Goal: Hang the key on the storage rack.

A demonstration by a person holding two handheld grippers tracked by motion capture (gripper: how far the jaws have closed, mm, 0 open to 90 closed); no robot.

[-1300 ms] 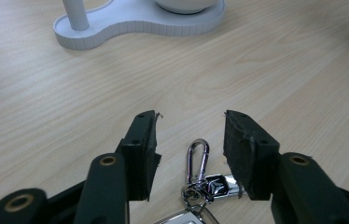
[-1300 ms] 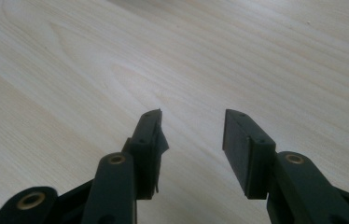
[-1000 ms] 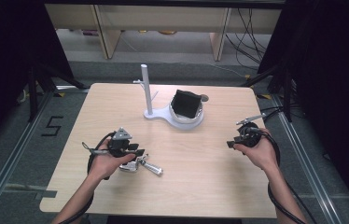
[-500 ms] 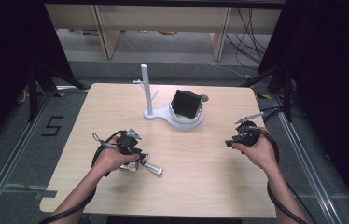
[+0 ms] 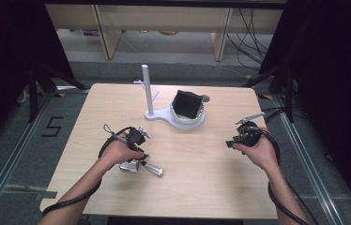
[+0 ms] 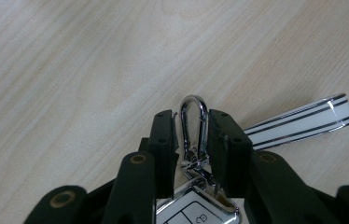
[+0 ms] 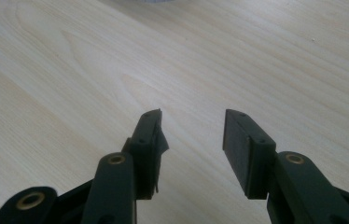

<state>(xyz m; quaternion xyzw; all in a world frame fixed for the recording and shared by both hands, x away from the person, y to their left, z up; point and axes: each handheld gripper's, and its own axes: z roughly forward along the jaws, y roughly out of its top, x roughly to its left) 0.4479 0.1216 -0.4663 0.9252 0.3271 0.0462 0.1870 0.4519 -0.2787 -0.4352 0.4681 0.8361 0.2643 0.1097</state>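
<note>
My left hand-held gripper (image 6: pixel 192 135) was right over the key fob (image 5: pixel 141 166) at the near-left of the worktop (image 5: pixel 211 187), jaws just closing around its clip (image 6: pixel 193 123), not plainly pinching yet. Fob's long axis ran left-right. Right hand-held gripper (image 7: pixel 191 140) sat apart, empty, far off.

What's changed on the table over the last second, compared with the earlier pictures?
The left gripper has slid toward the table's near edge, onto the key fob, and its jaws have just been closing around the fob's metal clip; whether the pads press on it yet is unclear. The right gripper stayed put, open over bare wood. The white stand and its black box have not moved.
</note>
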